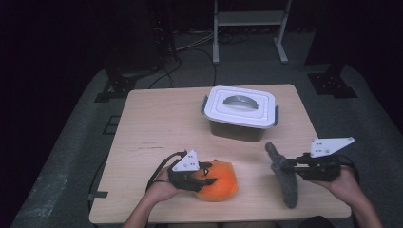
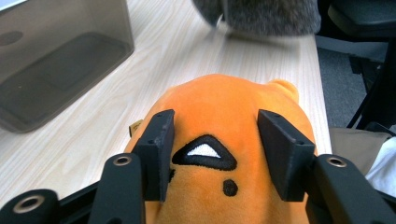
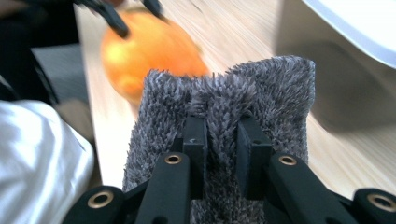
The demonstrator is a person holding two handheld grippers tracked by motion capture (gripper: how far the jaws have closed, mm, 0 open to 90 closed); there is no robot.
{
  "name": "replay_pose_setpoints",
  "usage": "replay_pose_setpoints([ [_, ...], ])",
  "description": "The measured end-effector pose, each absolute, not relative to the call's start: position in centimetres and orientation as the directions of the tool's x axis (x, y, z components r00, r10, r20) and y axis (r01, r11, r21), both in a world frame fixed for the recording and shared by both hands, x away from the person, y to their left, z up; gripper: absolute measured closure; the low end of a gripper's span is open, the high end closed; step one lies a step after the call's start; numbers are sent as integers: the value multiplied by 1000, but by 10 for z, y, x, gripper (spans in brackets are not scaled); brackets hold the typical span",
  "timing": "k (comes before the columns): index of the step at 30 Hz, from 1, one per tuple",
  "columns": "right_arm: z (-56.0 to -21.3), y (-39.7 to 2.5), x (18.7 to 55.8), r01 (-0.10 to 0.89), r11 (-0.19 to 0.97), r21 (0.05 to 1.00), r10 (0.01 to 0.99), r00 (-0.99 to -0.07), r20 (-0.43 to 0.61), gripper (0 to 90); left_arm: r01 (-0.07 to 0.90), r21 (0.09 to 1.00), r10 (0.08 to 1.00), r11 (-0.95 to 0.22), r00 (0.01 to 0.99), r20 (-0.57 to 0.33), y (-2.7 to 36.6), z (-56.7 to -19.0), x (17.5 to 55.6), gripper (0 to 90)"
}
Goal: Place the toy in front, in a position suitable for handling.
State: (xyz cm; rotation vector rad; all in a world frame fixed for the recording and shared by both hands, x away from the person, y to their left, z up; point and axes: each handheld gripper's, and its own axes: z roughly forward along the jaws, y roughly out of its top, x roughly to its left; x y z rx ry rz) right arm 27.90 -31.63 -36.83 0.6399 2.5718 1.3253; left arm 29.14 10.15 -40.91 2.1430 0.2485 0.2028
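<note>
An orange plush toy (image 1: 222, 184) with a black and white stitched triangle (image 2: 204, 151) lies near the table's front edge. My left gripper (image 1: 206, 175) has its jaws pressed against both sides of the toy (image 2: 224, 102). To the right, a grey fuzzy cloth (image 1: 288, 189) hangs bunched, its lower end on the table. My right gripper (image 1: 287, 165) is shut on a fold of the cloth (image 3: 275, 84), pinched tight between the jaws (image 3: 222, 126). The toy (image 3: 149, 46) appears blurred in the right gripper view.
A translucent grey box with a white clip-on lid (image 1: 240, 107) stands at the back middle of the wooden table (image 1: 157, 123). Its wall (image 2: 56, 60) is close on the left gripper's left. Metal stand legs (image 1: 216, 42) and cables lie on the floor behind.
</note>
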Motion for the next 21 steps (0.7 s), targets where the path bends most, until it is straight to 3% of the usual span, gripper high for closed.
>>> replay_pose_setpoints([
  [8,-374,-346,278,365,573,734,537,-843,0,752,100,835,248,-542,968,45,102,-410,292,424],
  [21,-421,-308,297,401,521,753,474,-870,135,664,97,833,236,-544,971,41,105,-409,291,359],
])
